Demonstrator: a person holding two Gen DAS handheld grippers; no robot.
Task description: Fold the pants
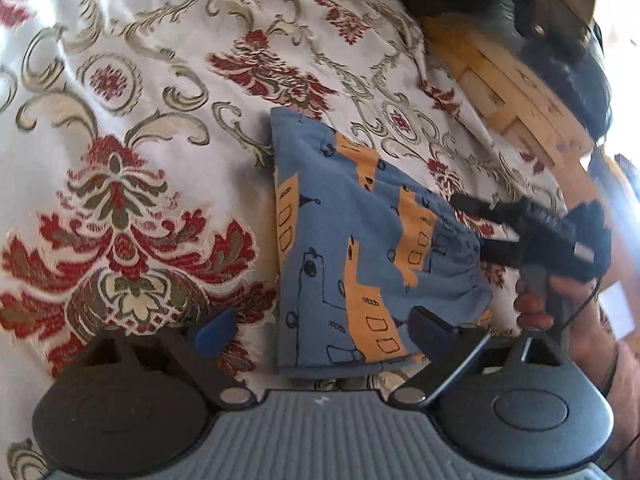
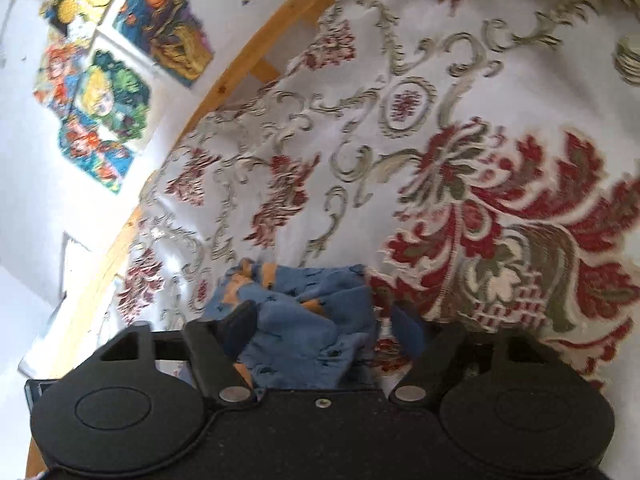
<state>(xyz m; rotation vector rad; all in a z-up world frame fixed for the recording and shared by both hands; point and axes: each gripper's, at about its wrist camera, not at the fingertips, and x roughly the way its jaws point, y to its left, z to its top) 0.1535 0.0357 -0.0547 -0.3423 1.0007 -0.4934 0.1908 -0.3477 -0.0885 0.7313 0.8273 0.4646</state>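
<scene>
Left claw [image 1: 320, 326]: sitting closest to its camera, its two blue-tipped fingers [image 1: 214, 328] spreading wide apart and holding nothing.
Pants [image 1: 352, 248]: lying folded and flat just ahead of the left claw, a bit toward its right finger; they are blue with orange shapes and little black drawings.
Right claw [image 1: 476, 226]: showing past the pants on the left claw's right side, its black fingers pointing at the gathered edge of the pants.
Right claw up close [image 2: 326, 326]: fingers standing apart, with a bunched bit of the blue pants [image 2: 304, 320] sitting between them; the pants are touching the left finger, and the other finger is looking clear of the cloth.
Hand [image 1: 536, 300]: wrapping around the right claw's handle, out past the left claw's right finger.
Bed cover [image 1: 132, 152]: spreading under the pants and both claws, white with red flowers and grey-gold swirls.
Wooden frame [image 2: 236, 76]: running along the edge of the cover, far ahead and to the left of the right claw.
Colourful pictures [image 2: 120, 68]: hanging on the white wall past the wooden frame.
</scene>
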